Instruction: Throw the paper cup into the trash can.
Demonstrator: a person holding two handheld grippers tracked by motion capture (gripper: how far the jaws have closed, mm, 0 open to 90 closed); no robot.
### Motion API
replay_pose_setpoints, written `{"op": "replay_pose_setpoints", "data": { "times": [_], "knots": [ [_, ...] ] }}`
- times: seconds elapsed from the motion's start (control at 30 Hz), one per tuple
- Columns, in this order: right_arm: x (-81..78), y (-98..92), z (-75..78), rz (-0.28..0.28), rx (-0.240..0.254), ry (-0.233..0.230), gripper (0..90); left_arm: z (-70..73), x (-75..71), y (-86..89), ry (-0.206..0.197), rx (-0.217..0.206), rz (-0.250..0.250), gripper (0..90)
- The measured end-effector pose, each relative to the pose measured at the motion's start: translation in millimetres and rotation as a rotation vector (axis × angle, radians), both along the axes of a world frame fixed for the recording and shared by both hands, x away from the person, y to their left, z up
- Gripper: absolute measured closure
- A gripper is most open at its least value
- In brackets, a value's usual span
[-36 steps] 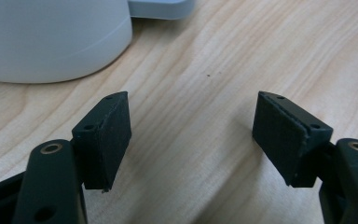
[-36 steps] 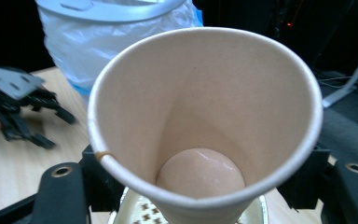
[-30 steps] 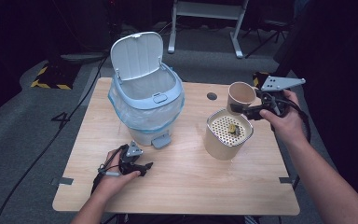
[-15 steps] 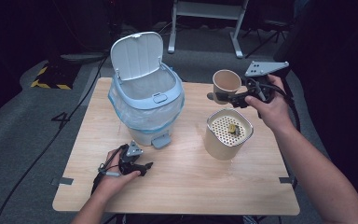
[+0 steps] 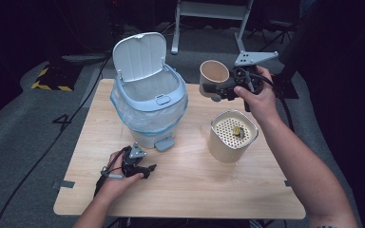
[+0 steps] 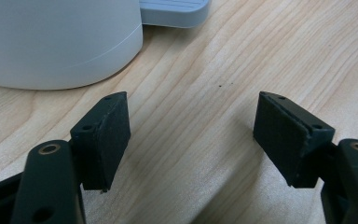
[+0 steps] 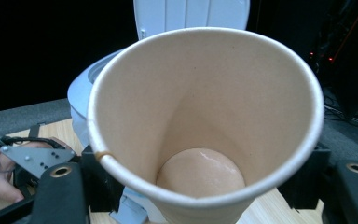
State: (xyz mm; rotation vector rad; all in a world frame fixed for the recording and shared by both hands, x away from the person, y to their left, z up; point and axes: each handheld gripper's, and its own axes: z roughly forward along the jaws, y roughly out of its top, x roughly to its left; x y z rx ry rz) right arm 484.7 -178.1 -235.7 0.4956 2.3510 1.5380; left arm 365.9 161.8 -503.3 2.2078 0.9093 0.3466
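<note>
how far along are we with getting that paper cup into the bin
Done: the bin stands with its lid up, and the paper cup is lifted off the table. In hand: the right claw grips the cup, which looks empty, between the bin and the strainer pot. Left: carry it over the bin's mouth and let go. The left claw rests open on the table.

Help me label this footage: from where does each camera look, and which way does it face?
High view: above the person's side, looking down on the wooden table; both forearms show.
Left gripper view: on the left hand-held gripper, facing the white bin base; open jaws.
Right gripper view: on the right hand-held gripper, looking into the tan paper cup.
Shared: high and right views show the cup and bin.
</note>
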Motion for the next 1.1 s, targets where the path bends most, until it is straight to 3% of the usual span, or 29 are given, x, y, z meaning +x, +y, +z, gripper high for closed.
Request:
{"op": "replay_pose_setpoints", "data": {
  "times": [0.8, 1.1],
  "knots": [
    [22.9, 81.7, 1.3, 0.073, -0.006, -0.018, 29.6, 0.0, -0.1, -0.1, -0.004, 0.003, 0.001, 27.4],
    [32.9, 105.5, 0.4, 0.078, 0.014, 0.006, 29.6, -0.3, -0.1, -0.3, 0.0, -0.002, 0.001, 27.4]
  ]
}}
